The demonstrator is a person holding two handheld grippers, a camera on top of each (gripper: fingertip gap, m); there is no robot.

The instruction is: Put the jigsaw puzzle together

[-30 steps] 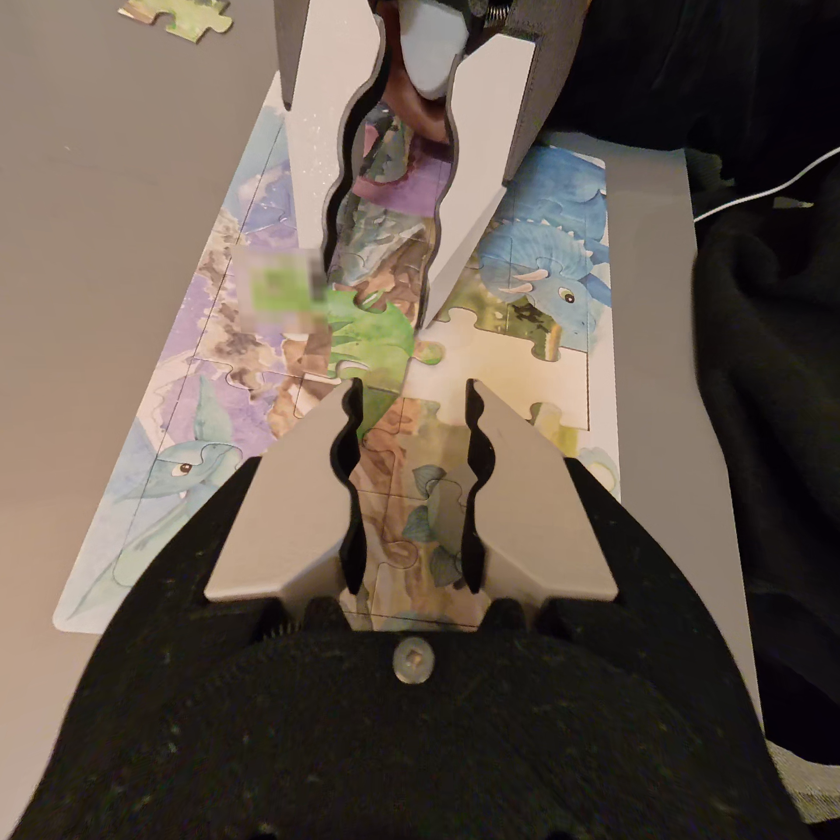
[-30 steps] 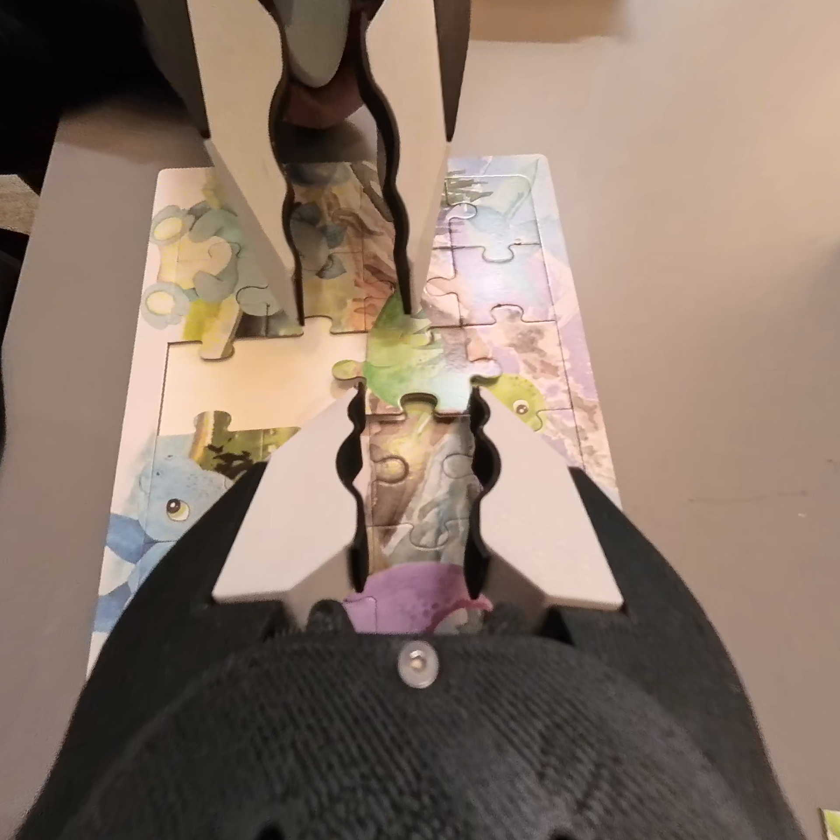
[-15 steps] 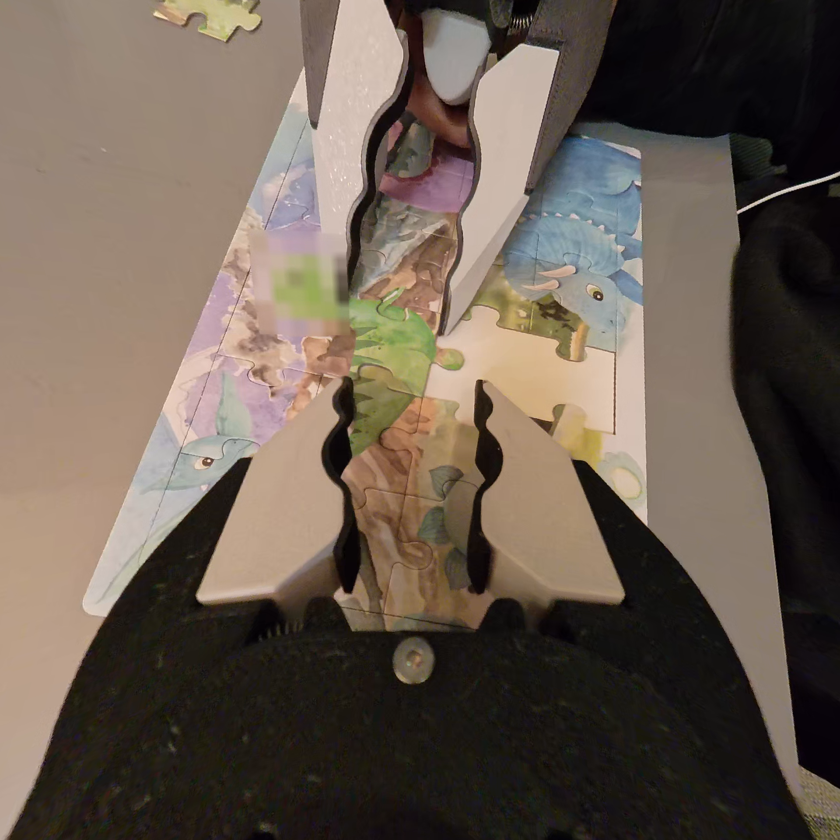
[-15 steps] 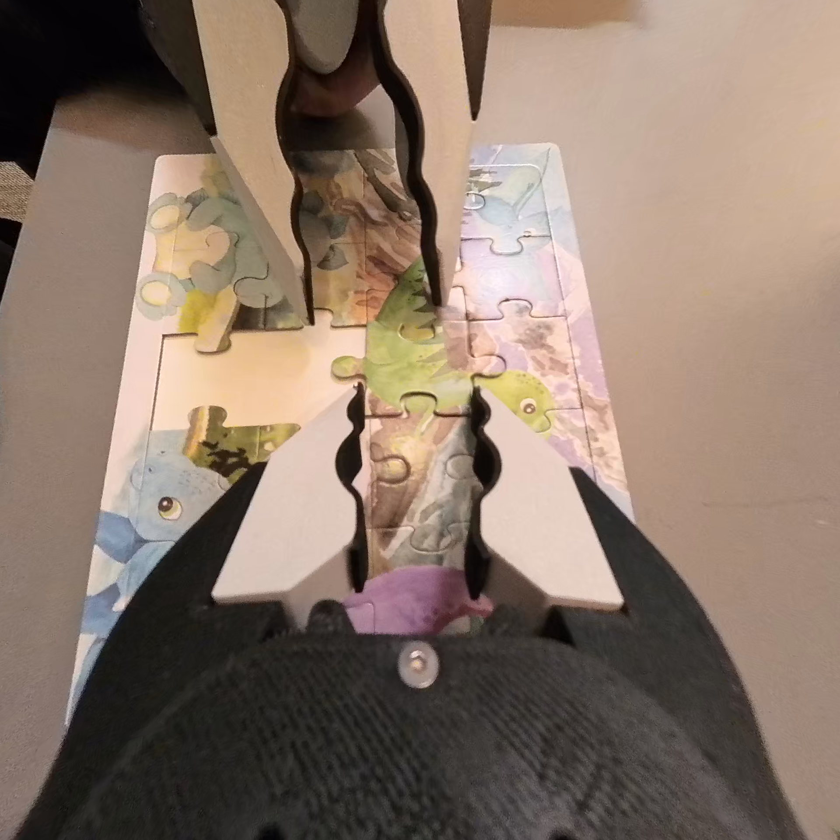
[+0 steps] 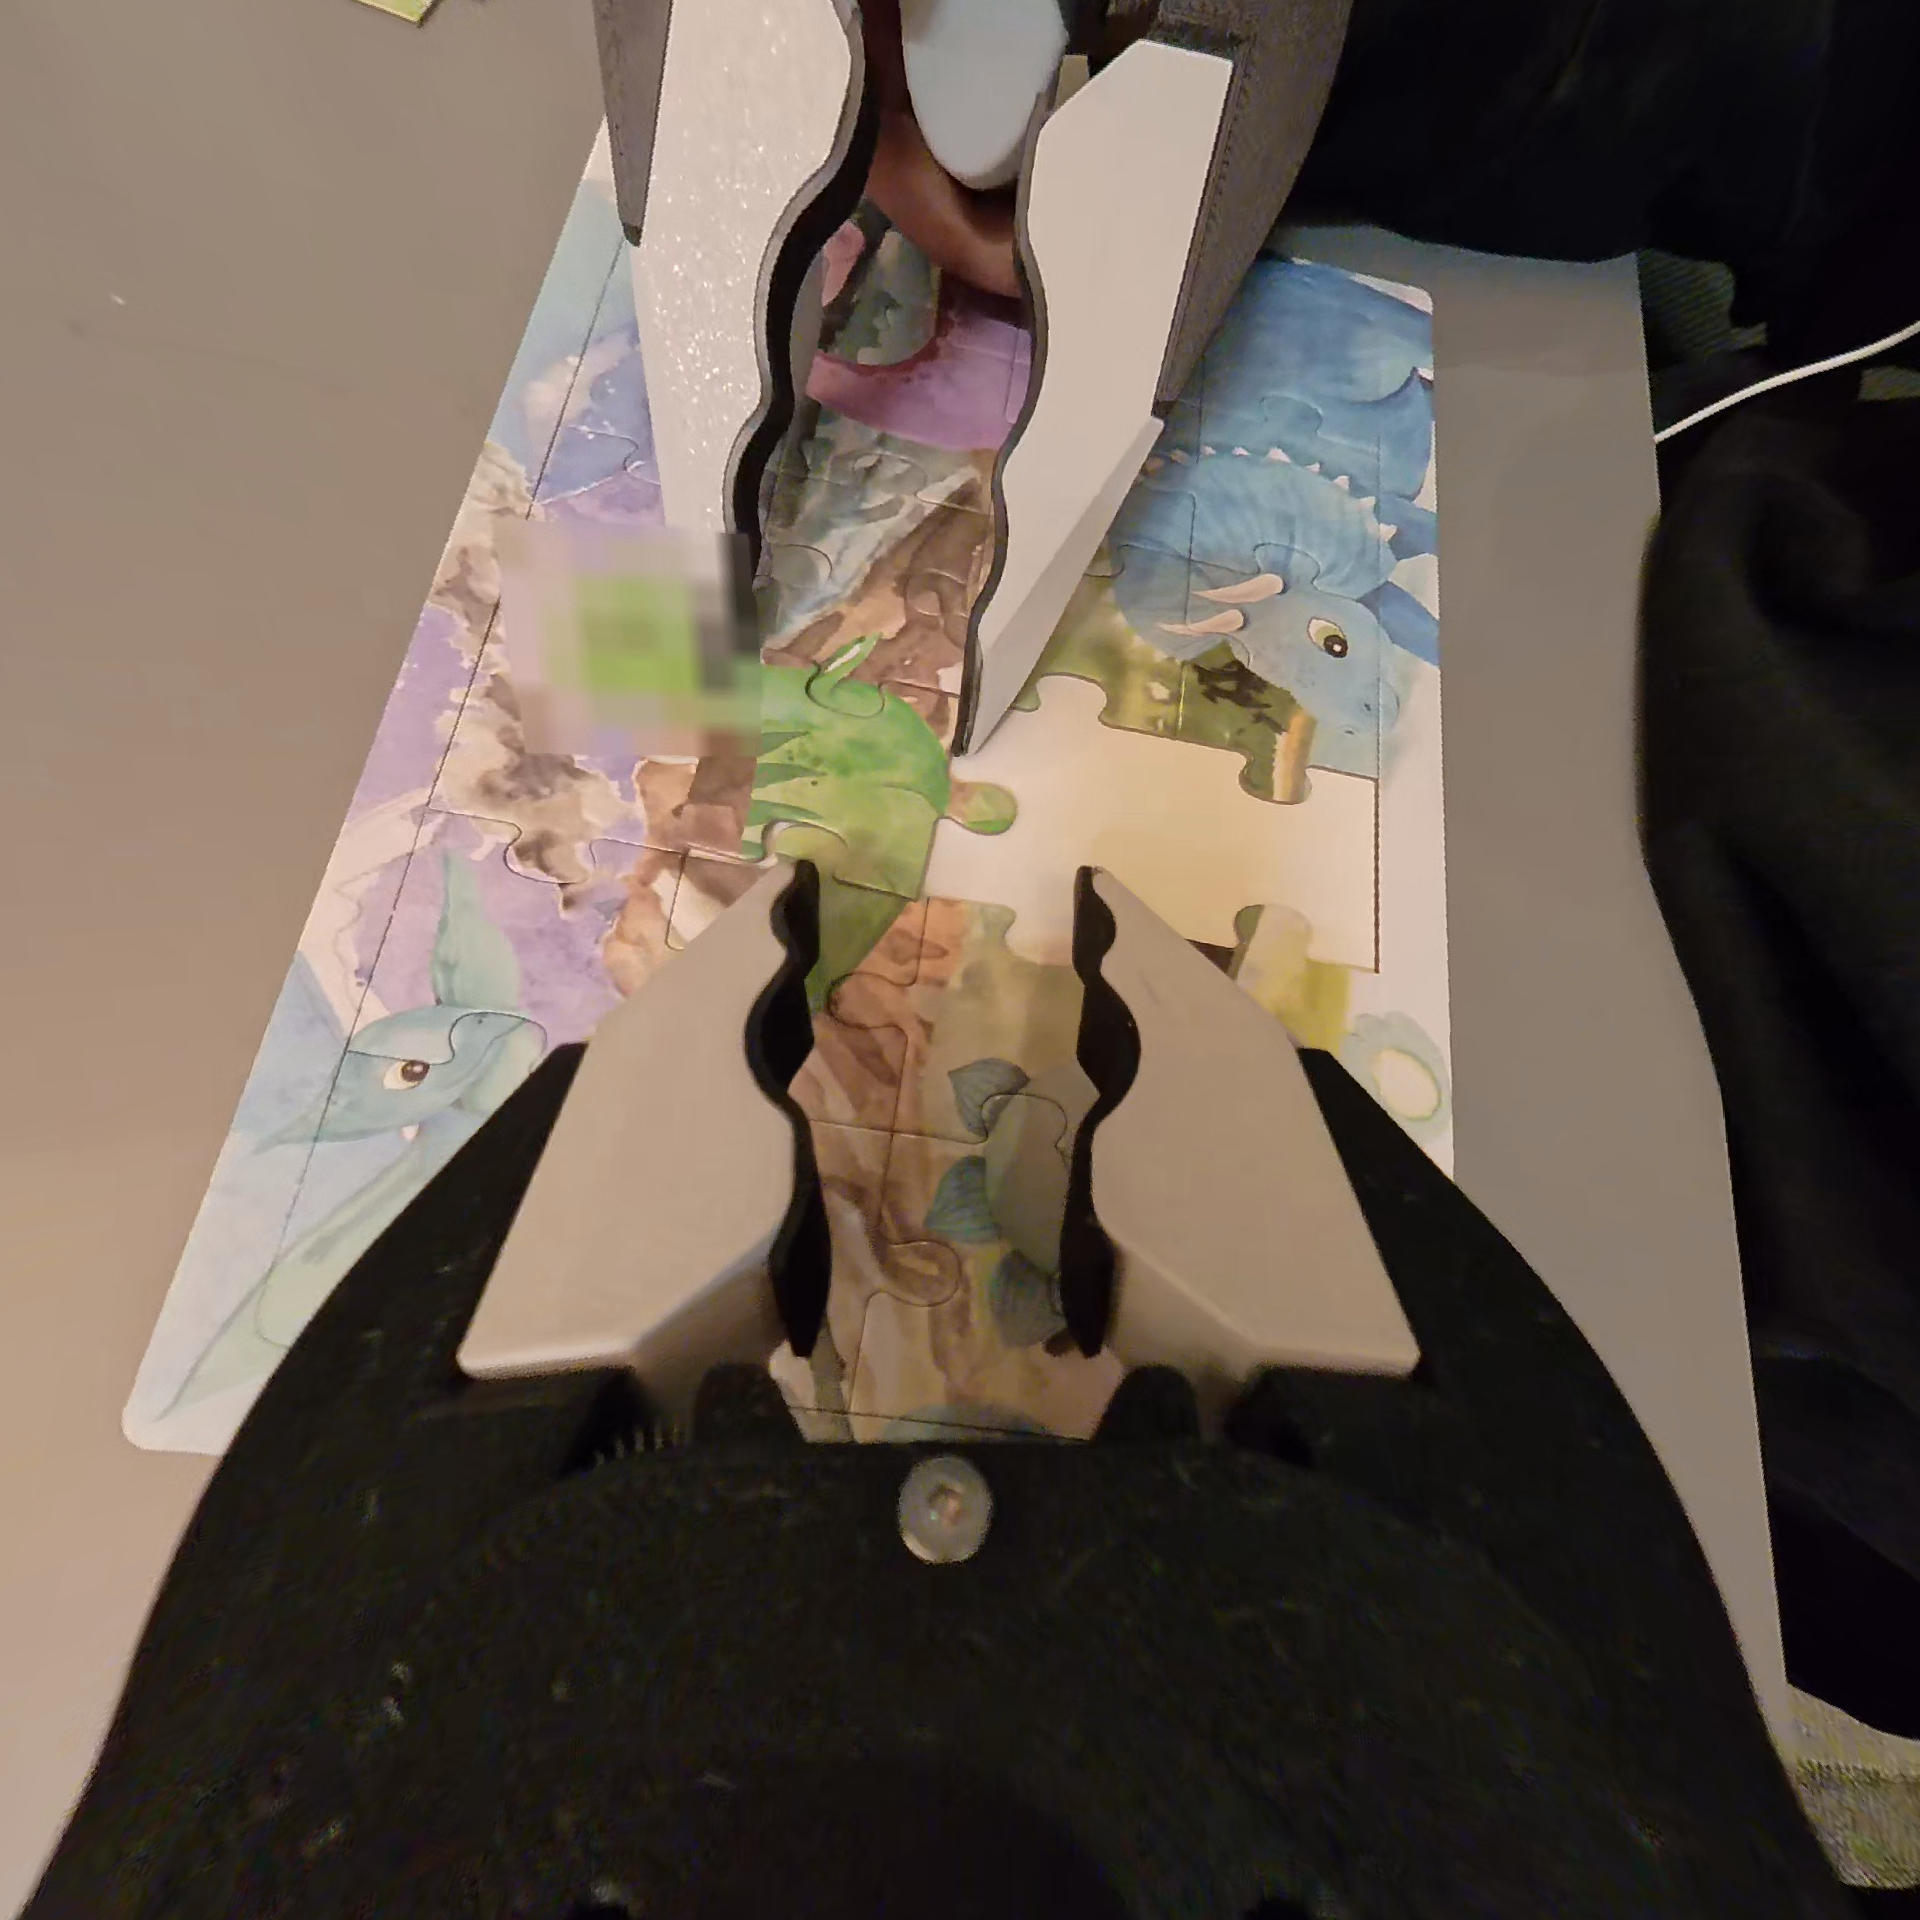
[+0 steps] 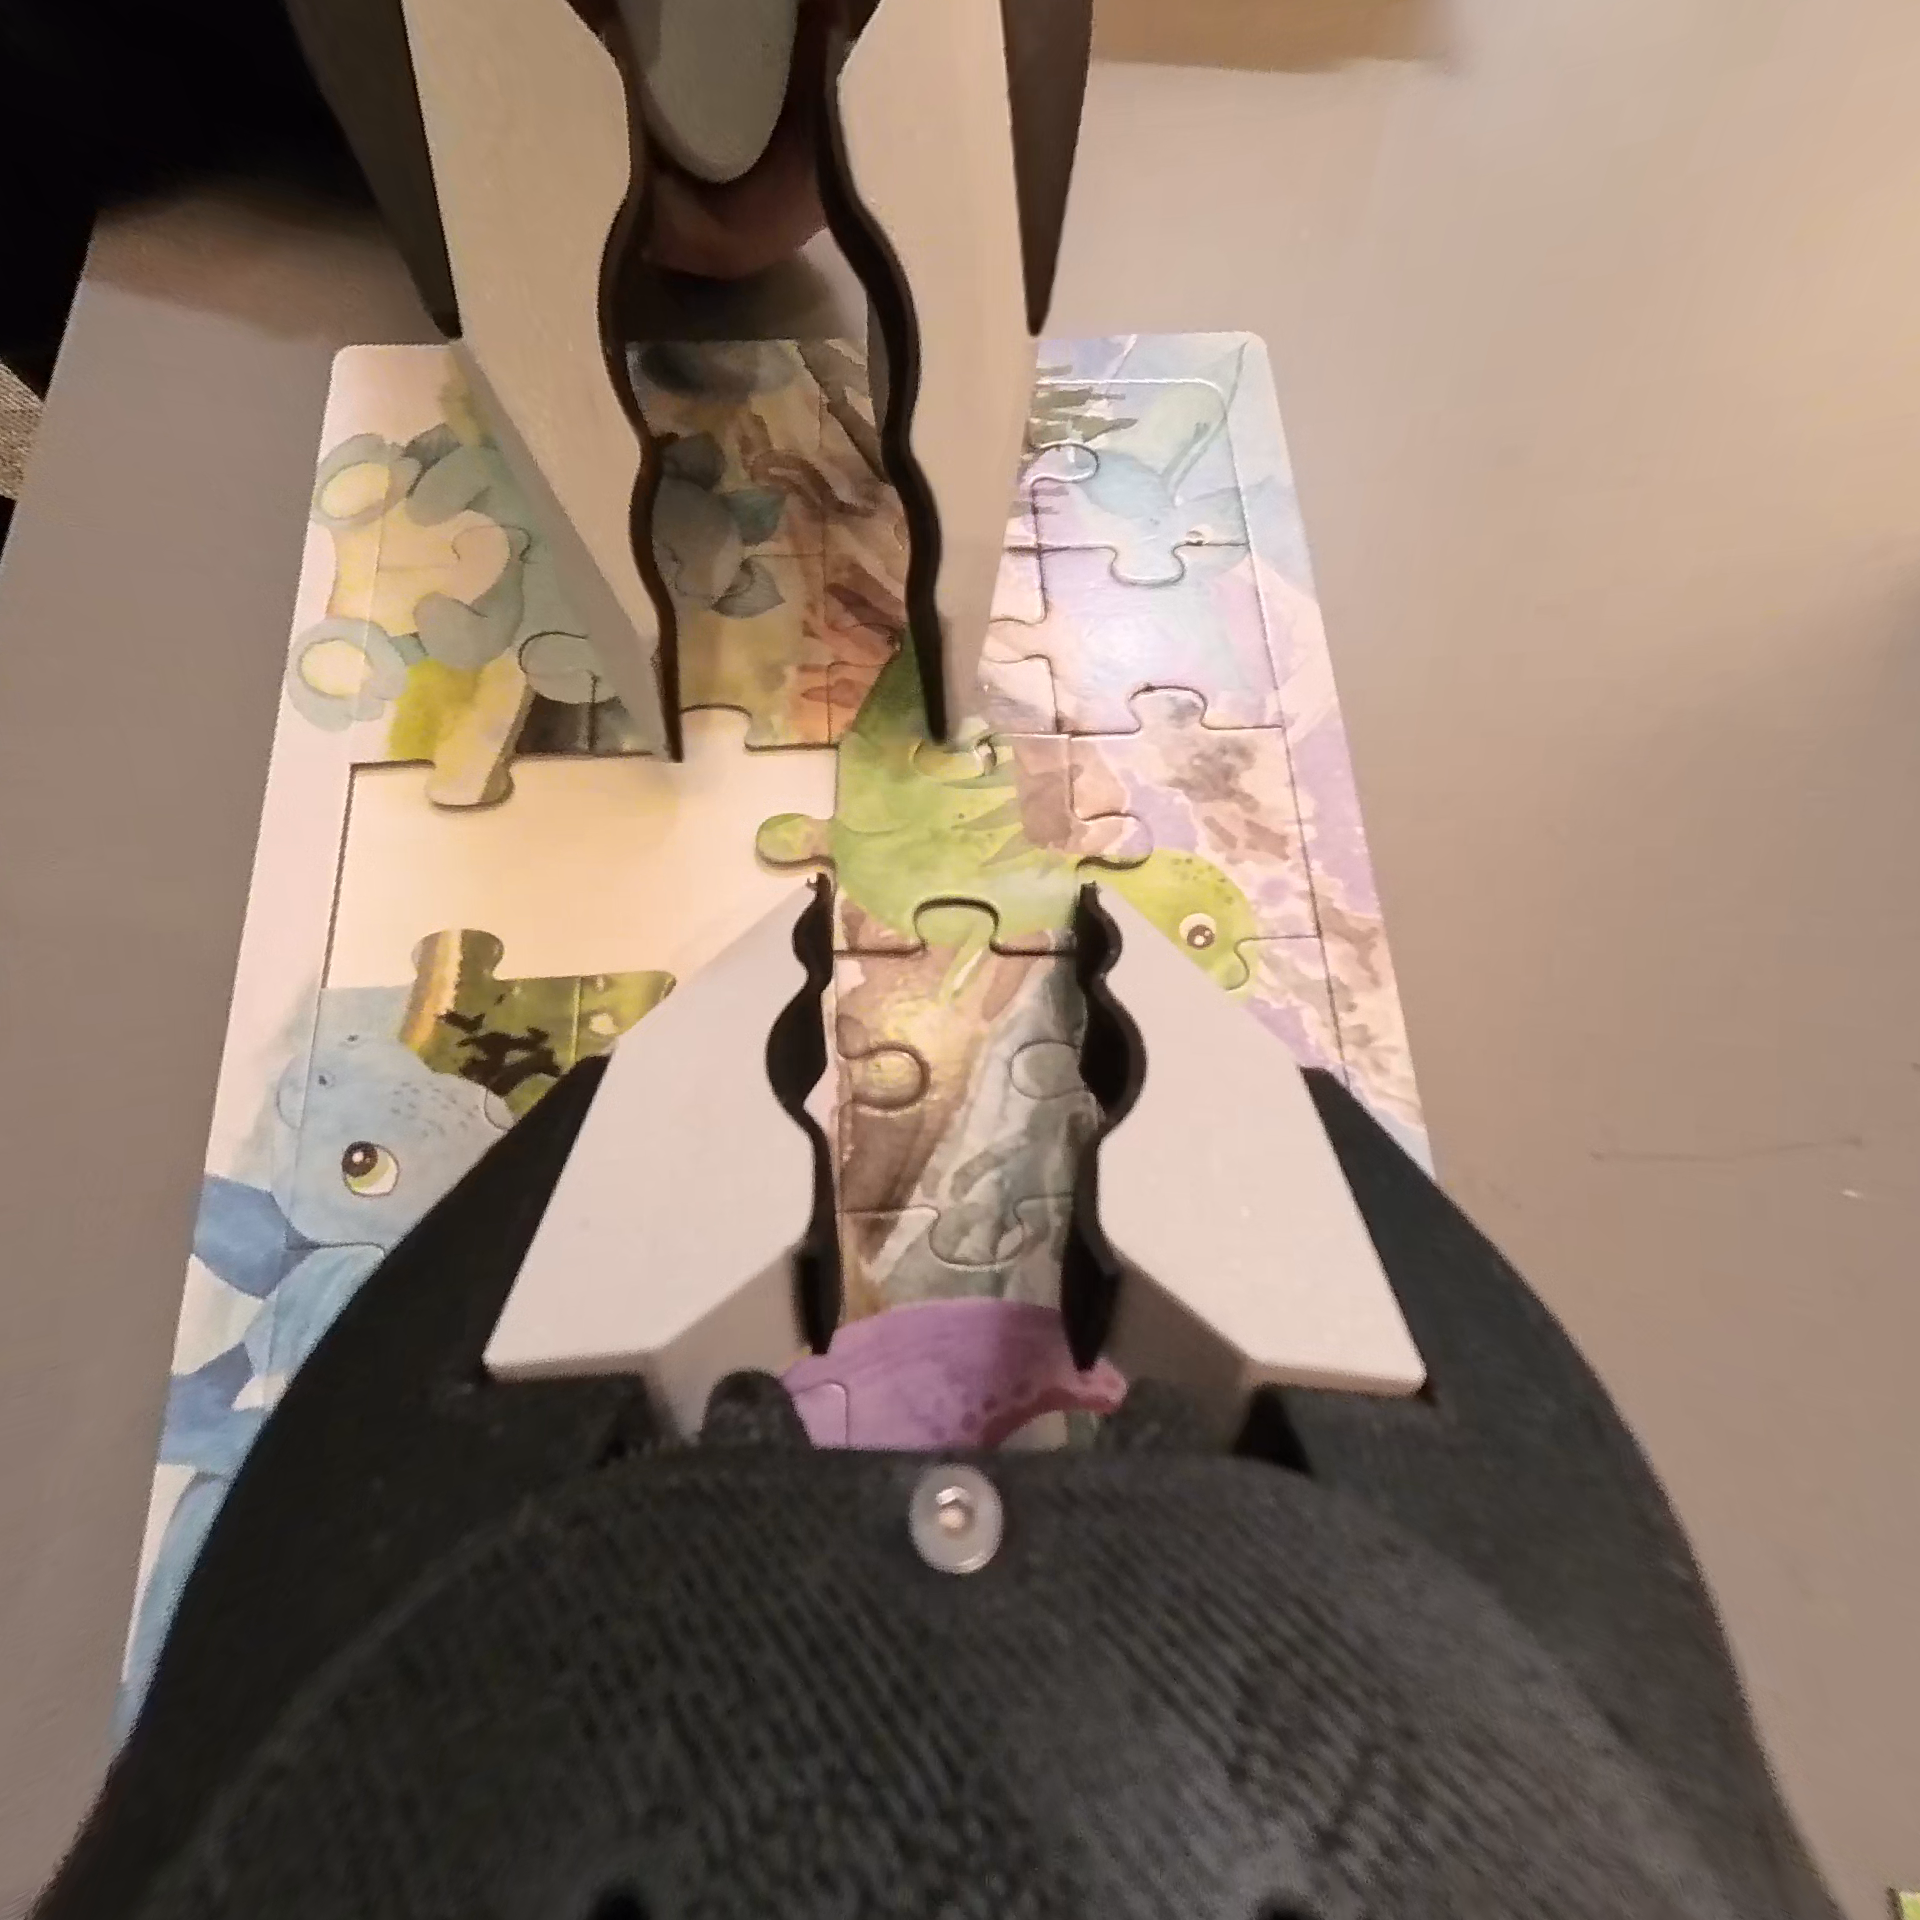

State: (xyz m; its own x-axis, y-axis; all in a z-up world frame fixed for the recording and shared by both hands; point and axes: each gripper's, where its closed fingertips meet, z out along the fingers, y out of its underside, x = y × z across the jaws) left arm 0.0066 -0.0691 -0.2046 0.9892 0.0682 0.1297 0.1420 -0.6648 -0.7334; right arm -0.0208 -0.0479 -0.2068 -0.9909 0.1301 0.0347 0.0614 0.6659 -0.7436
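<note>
The dinosaur jigsaw puzzle [image 5: 1299,499] lies flat on the grey table, mostly assembled. A green dinosaur piece [image 5: 847,774] sits flat in the middle row and also shows in the right wrist view [image 6: 935,821]. Beside it is a bare cream gap [image 5: 1174,831], also seen in the right wrist view [image 6: 551,852]. My left gripper [image 5: 940,894] is open and empty, its tips at the green piece's near edge. My right gripper [image 6: 951,899] is open and empty at the opposite edge. Each shows opposite in the other view: the right gripper [image 5: 852,665] and the left gripper [image 6: 805,740], one finger [image 6: 935,665] touching the green piece.
The grey table [image 5: 208,520] stretches to the left of the puzzle. A loose puzzle piece [image 5: 393,6] lies at the far edge of it. Dark cloth [image 5: 1766,935] and a white cable [image 5: 1766,387] lie past the table's right edge. The gap from one gripper's tips to the other's is roughly 4 cm.
The green piece went from lying askew over its slot to lying flat and interlocked. Both grippers stayed open and shifted slightly along the puzzle, the left finger coming onto the piece's edge.
</note>
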